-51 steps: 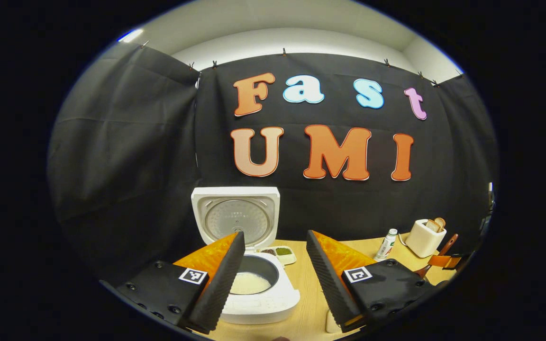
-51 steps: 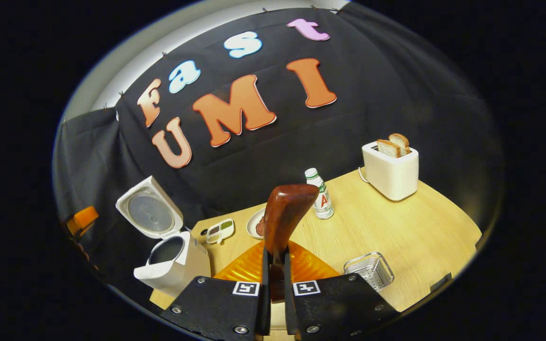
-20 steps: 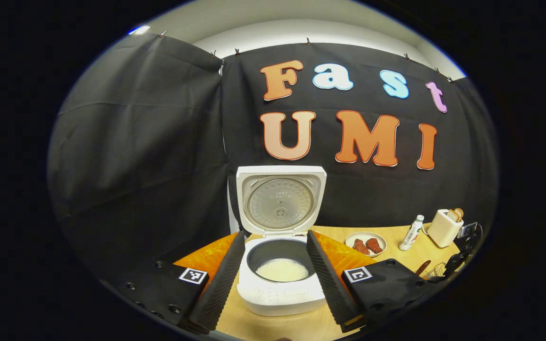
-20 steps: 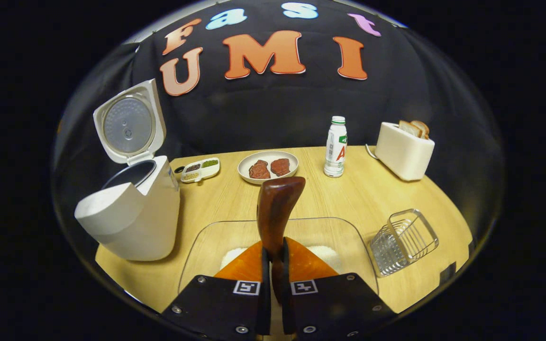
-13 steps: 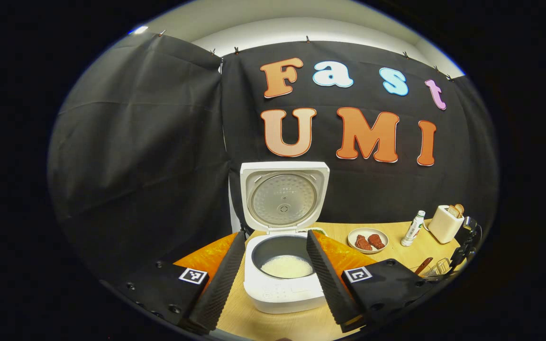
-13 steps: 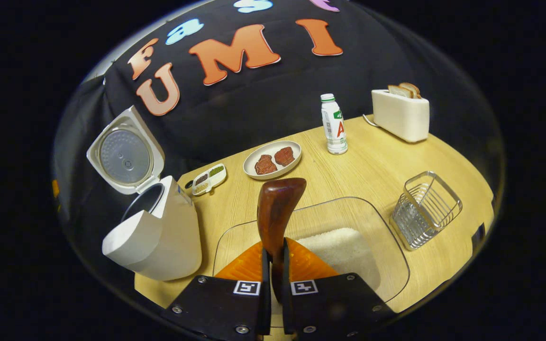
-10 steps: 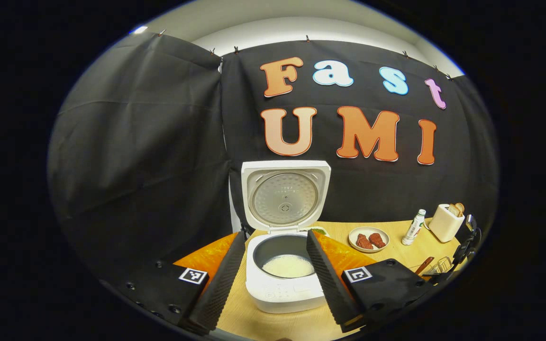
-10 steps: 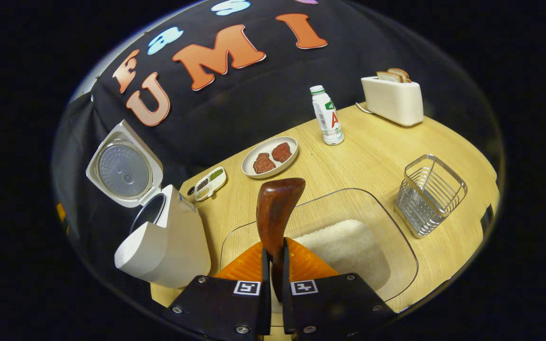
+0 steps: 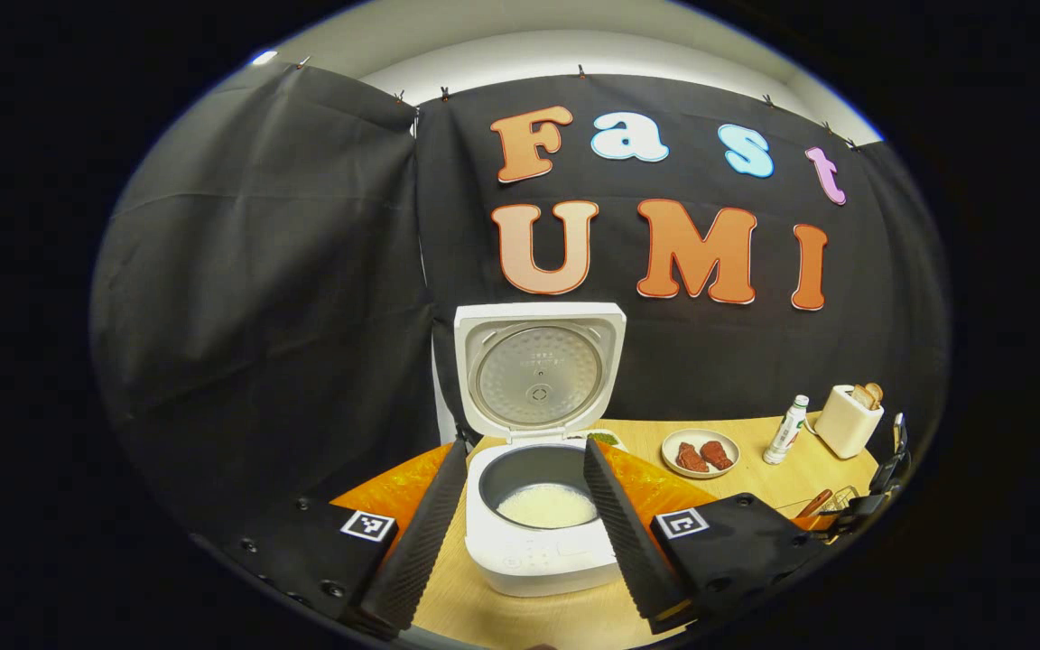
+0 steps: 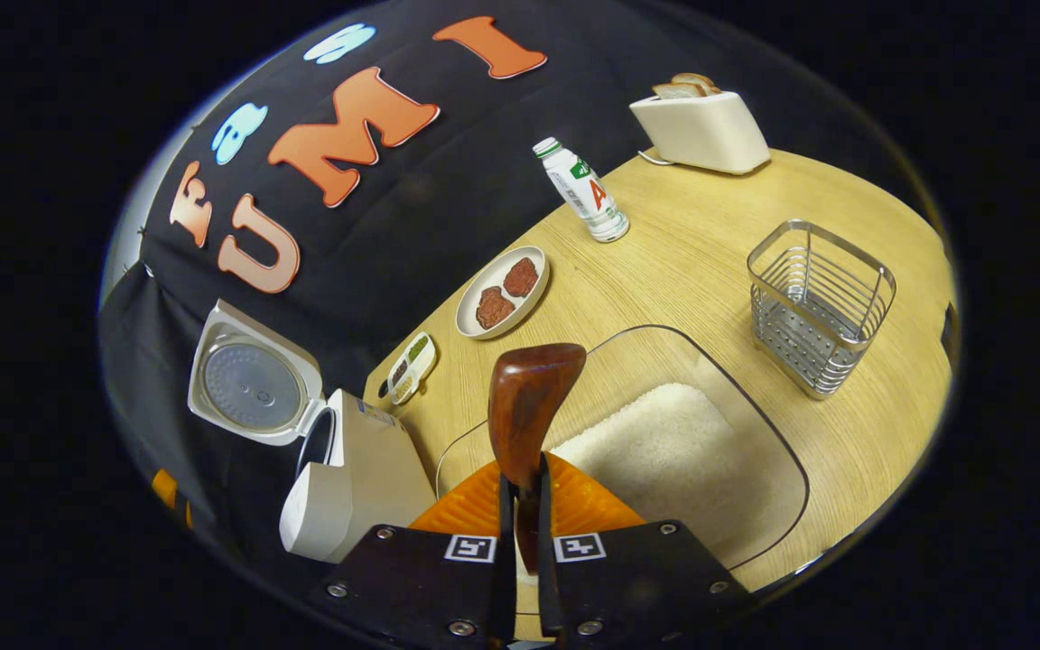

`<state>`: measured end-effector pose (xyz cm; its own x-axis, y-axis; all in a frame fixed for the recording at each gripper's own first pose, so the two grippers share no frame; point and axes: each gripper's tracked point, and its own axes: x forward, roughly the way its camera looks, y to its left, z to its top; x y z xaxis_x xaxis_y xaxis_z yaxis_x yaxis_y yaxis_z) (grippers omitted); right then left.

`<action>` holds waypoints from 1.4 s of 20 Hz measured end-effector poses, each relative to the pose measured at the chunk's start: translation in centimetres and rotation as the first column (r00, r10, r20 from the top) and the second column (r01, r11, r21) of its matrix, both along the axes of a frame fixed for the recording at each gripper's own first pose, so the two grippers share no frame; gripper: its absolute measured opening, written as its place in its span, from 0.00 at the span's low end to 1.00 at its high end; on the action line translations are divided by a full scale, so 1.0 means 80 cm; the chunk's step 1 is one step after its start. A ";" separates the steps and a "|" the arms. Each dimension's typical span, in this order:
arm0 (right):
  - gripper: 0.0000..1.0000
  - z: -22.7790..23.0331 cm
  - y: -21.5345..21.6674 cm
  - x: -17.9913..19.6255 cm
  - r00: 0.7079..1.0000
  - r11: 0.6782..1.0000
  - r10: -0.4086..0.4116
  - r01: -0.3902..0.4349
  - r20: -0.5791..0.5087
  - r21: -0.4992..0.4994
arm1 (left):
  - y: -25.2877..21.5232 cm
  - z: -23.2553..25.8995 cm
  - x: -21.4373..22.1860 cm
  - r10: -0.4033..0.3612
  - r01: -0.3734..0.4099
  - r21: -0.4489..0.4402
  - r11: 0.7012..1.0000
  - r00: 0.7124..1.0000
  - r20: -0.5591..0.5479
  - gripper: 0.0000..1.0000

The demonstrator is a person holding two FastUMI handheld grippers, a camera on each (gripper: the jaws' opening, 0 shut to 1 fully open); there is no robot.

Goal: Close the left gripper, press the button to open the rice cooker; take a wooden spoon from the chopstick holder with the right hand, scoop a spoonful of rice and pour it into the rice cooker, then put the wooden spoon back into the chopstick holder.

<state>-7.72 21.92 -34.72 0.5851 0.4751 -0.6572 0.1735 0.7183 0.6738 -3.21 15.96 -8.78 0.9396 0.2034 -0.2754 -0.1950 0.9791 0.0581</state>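
Observation:
The white rice cooker (image 9: 538, 551) stands open with its lid (image 9: 538, 375) upright and white rice (image 9: 545, 506) in the pot. My left gripper (image 9: 524, 444) is open, one finger to each side of the pot and short of it. My right gripper (image 10: 520, 483) is shut on the handle of the dark wooden spoon (image 10: 529, 406). The spoon's head hangs over the near left part of a clear glass dish (image 10: 777, 451) that holds rice (image 10: 655, 442). The wire chopstick holder (image 10: 818, 302) stands upright to the right of the dish. The cooker (image 10: 357, 478) sits at the left.
On the wooden table (image 10: 710, 244) stand a plate with meat pieces (image 10: 502, 292), a small divided dish (image 10: 412, 366), a white bottle (image 10: 583, 191) and a toaster with bread (image 10: 701, 126) along the back. The black cloth wall lies close behind the cooker.
The right gripper has rolled and tipped down over the glass dish with the spoon, and the holder now looks nearer. The left gripper has stayed open in front of the cooker, barely shifting.

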 end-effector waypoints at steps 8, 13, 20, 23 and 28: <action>0.09 0.011 -0.045 0.012 0.995 0.975 -0.088 0.095 -0.041 0.200 | -0.026 0.004 0.008 -0.026 0.026 0.007 1.000 1.000 0.000 0.89; 0.09 0.031 -0.073 0.030 0.984 0.935 -0.168 0.180 -0.066 0.307 | -0.044 0.008 0.011 -0.042 0.042 0.006 0.999 0.999 0.009 0.86; 0.09 0.079 -0.078 0.052 0.972 0.859 -0.212 0.234 -0.100 0.456 | -0.058 0.013 0.014 -0.041 0.040 0.003 0.999 0.999 0.025 0.87; 0.09 0.104 -0.069 0.056 0.972 0.832 -0.208 0.234 -0.110 0.503 | -0.056 0.015 0.009 -0.027 0.027 0.001 1.000 0.999 0.031 0.87; 0.09 0.143 -0.032 0.066 0.971 0.792 -0.189 0.238 -0.145 0.562 | -0.040 0.016 -0.002 0.012 -0.011 -0.007 1.000 0.999 0.043 0.86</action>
